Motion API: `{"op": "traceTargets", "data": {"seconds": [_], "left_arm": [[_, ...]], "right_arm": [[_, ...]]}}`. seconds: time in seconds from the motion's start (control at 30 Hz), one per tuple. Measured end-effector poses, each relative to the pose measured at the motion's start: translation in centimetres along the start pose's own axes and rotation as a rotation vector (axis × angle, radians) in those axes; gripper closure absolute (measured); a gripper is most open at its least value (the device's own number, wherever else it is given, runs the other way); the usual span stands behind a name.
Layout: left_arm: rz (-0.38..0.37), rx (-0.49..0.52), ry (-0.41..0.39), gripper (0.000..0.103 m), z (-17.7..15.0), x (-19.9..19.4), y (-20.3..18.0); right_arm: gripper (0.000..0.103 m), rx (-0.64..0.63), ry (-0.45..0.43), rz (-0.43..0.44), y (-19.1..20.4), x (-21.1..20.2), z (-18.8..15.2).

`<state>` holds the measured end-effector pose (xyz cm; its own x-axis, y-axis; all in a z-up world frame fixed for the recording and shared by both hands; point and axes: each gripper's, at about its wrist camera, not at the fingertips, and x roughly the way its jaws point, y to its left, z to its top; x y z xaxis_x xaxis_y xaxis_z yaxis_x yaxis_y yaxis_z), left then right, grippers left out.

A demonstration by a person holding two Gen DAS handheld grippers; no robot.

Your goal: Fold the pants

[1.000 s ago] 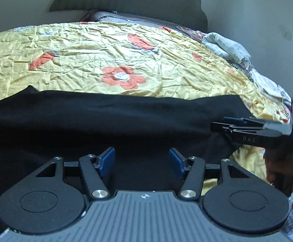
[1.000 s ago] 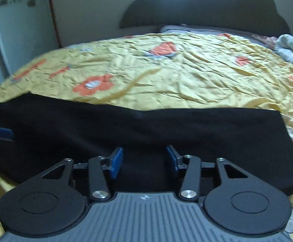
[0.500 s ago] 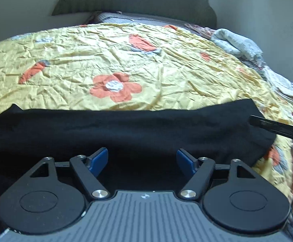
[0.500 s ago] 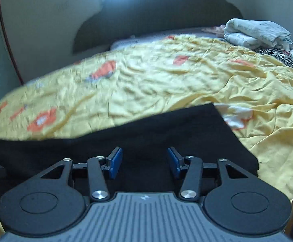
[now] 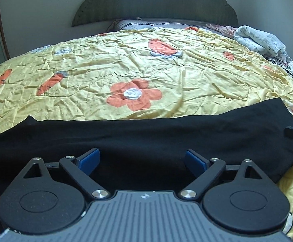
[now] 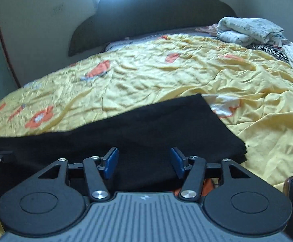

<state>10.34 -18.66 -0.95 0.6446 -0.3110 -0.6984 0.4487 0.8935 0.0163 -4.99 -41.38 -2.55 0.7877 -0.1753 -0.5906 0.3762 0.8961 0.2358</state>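
Now the black pants [image 5: 146, 133] are seen laid flat across the yellow flowered bedspread [image 5: 126, 60]. Both the left gripper [image 5: 142, 161] and right gripper [image 6: 142, 162] have just been opening; nothing is clamped by their spread jaws.

Bed [image 5: 86, 76] under a yellow flowered cover; black pants [image 5: 166, 133] lie flat across it; folded cloths [image 6: 247, 30] far corner.

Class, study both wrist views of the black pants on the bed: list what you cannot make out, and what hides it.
- Pants, left wrist view: near edge hidden behind the left claw.
- Pants, right wrist view: left end cut off by the frame; near edge behind the right claw.
- Number of folds: plain black cloth shows no layers.
- Orange flowers on the bedspread, right wrist view: blurred at left.
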Motion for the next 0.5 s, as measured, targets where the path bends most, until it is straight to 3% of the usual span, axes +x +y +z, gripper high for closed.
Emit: {"op": "traceTargets", "data": {"seconds": [0.1, 0.4, 0.5], "left_arm": [[0.007, 0.007, -0.002, 0.008, 0.0, 0.1, -0.2], [0.014, 0.011, -0.007, 0.006, -0.2, 0.5, -0.3], [0.016, 0.011, -0.010, 0.006, -0.3, 0.6, -0.3]], "right_arm": [[0.042, 0.030, -0.029, -0.005, -0.5, -1.1, 0.3], [0.041, 0.158, -0.029, -0.007, -3.0, -3.1, -0.1], [0.035, 0.197, -0.034, -0.014, -3.9, -3.6, -0.2]]}}
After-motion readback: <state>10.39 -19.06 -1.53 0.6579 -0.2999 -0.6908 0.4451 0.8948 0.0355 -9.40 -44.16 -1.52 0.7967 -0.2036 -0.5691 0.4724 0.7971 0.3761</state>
